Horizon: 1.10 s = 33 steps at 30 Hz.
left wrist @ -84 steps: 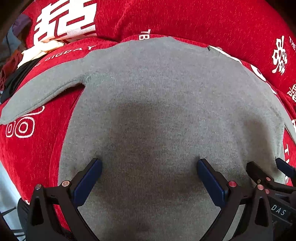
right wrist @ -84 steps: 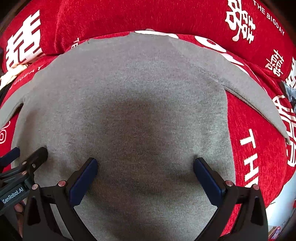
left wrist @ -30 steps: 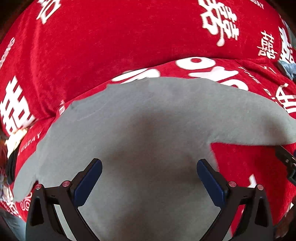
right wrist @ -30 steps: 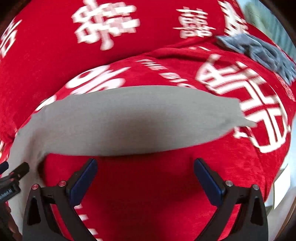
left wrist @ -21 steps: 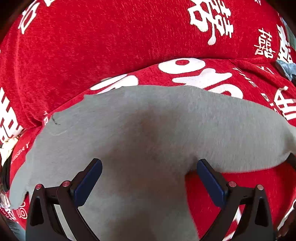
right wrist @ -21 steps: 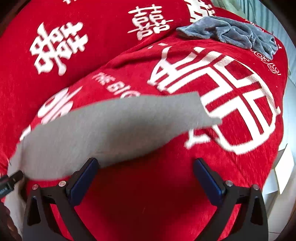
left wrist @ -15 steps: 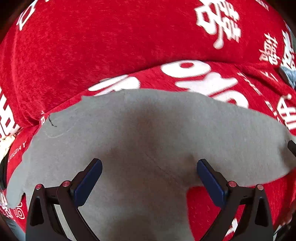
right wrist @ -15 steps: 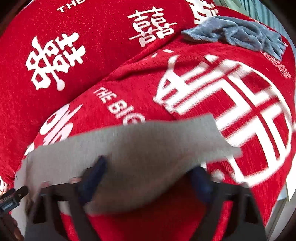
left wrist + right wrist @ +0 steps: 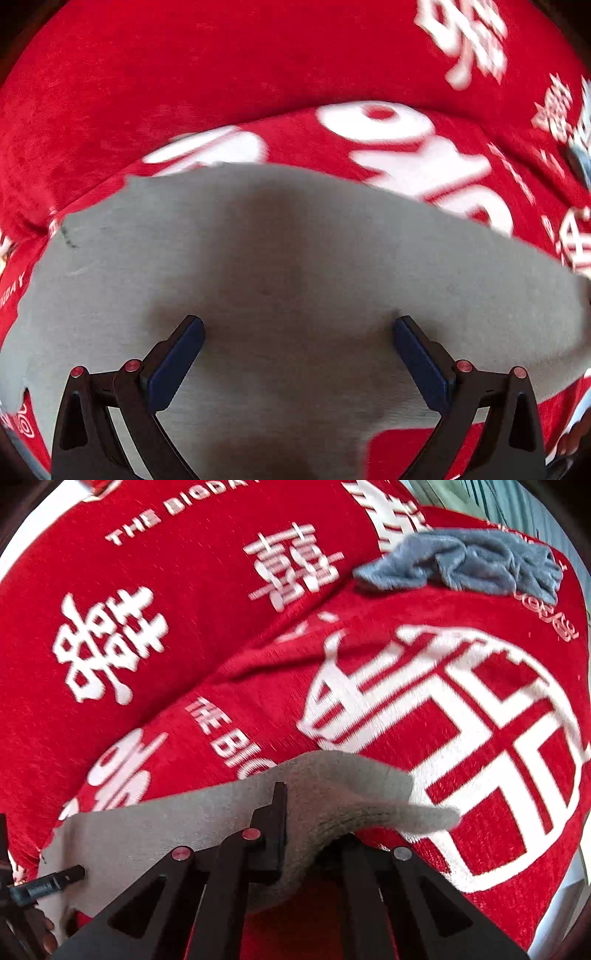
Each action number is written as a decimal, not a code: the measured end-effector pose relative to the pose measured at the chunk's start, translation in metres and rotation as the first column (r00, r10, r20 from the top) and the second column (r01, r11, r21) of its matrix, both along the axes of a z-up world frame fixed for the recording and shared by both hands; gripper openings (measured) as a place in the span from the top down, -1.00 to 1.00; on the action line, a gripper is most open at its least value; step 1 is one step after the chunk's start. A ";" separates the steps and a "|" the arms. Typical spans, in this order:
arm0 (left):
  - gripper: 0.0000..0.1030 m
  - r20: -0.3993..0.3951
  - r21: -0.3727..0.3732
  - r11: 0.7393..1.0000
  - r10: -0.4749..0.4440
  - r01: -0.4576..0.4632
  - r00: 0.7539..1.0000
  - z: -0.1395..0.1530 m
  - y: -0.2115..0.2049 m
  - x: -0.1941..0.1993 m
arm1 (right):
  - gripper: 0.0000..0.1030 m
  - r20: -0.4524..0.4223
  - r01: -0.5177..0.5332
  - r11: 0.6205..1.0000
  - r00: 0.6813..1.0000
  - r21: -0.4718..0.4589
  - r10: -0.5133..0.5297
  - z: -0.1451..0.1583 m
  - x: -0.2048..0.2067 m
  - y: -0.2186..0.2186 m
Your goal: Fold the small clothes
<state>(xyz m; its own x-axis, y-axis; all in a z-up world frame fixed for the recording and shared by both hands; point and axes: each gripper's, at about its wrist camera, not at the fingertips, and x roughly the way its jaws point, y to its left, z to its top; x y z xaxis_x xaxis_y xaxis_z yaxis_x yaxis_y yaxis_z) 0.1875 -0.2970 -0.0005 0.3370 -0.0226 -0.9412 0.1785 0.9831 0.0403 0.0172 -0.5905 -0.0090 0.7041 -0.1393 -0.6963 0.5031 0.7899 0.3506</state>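
The grey top (image 9: 295, 280) lies spread on a red cover (image 9: 221, 81) printed with large white characters, its knit body filling the near and middle part of the left wrist view. Its far edge curves below the crease where the cover rises, and a small dark mark sits near its far left corner. One sleeve (image 9: 369, 794) stretches off to the right across the red cloth.

The left gripper (image 9: 297, 350) hangs over the body of the top with its jaws spread wide; the blue pads (image 9: 177, 358) stand well apart and nothing is pinched between them.

In the right wrist view, the right gripper (image 9: 291, 834) is clamped together on the sleeve. The grey fabric rises between the black fingers and drapes over the right one, and the sleeve's end trails loosely to the right, above the cover's big white emblem. At the left edge of this view, a black fingertip of the left gripper touches the grey cloth.

Far to the right, a crumpled blue-grey cloth (image 9: 465, 561) rests on the red cover, well apart from the top.
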 end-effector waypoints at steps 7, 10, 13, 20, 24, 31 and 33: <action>-0.99 0.074 -0.043 0.999 -0.014 0.017 0.997 0.022 0.011 -0.030 | 0.90 -0.038 0.005 1.000 0.999 -0.014 -0.006 -0.001 -0.001 0.000; -1.00 -0.049 -0.036 0.999 0.018 -0.019 0.999 -0.002 0.026 -0.023 | 0.90 -0.024 -0.013 0.998 1.000 -0.059 0.012 0.022 0.000 0.016; -1.00 -0.031 -0.077 0.997 0.023 -0.025 0.999 0.013 0.041 -0.027 | 0.90 0.002 -0.042 0.991 0.999 -0.129 0.043 0.057 0.001 0.041; -1.00 0.038 -0.173 0.974 0.158 -0.149 0.987 0.037 0.141 -0.068 | 0.90 0.050 -0.181 0.937 0.977 -0.300 0.205 0.139 0.018 0.152; -1.00 0.017 -0.200 0.942 0.277 -0.268 0.961 0.028 0.218 -0.096 | 0.90 0.055 -0.288 0.877 0.941 -0.384 0.333 0.172 0.039 0.254; -1.00 0.030 -0.239 0.883 0.423 -0.405 0.905 0.022 0.327 -0.134 | 0.90 -0.037 -0.489 0.722 0.839 -0.490 0.543 0.170 0.067 0.457; -1.00 0.035 -0.259 0.861 0.462 -0.439 0.886 0.021 0.358 -0.145 | 0.90 -0.104 -0.547 0.663 0.805 -0.510 0.584 0.148 0.075 0.516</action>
